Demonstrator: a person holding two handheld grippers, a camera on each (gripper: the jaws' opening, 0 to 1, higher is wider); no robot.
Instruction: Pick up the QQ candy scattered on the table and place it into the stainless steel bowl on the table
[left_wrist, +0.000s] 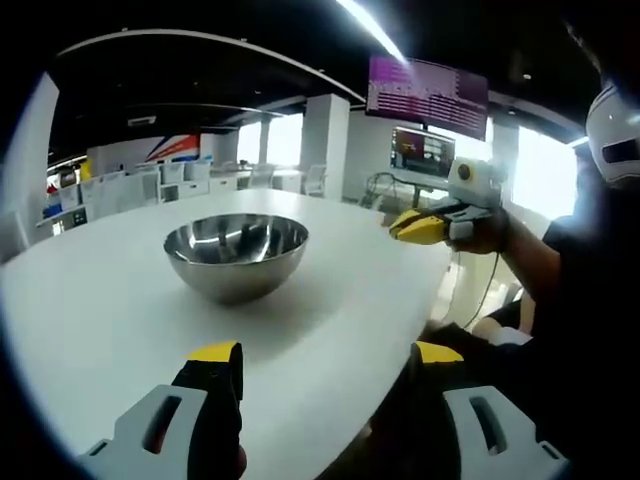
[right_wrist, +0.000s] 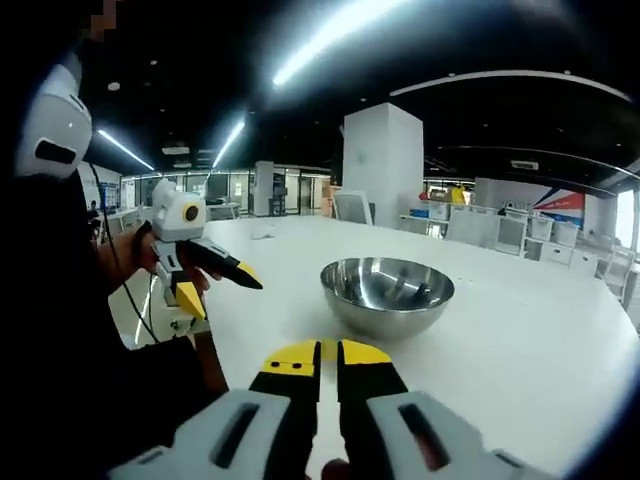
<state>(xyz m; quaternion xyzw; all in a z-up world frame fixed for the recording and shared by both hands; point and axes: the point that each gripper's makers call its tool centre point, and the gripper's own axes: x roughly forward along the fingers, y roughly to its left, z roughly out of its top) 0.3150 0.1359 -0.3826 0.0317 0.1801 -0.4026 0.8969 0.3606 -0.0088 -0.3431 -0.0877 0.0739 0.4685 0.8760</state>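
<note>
The stainless steel bowl (left_wrist: 235, 255) stands upright on the white round table (left_wrist: 90, 310), and what I see of its inside is bare metal. My left gripper (left_wrist: 328, 358) is open low over the near table edge, its yellow-tipped jaws wide apart with nothing between them. In the left gripper view my right gripper (left_wrist: 418, 228) hovers to the right of the bowl by the table's edge, tips together. In the right gripper view the bowl (right_wrist: 388, 290) is just ahead of my right gripper (right_wrist: 330, 351), which is shut. The left gripper (right_wrist: 222, 290) hangs open to the left.
The person holding the grippers stands at the table's edge in dark clothes (left_wrist: 590, 330). Behind the table are a white pillar (right_wrist: 382, 160), wall screens (left_wrist: 428, 95) and white chairs and desks (right_wrist: 500, 230). The table edge (left_wrist: 400, 330) runs close to both grippers.
</note>
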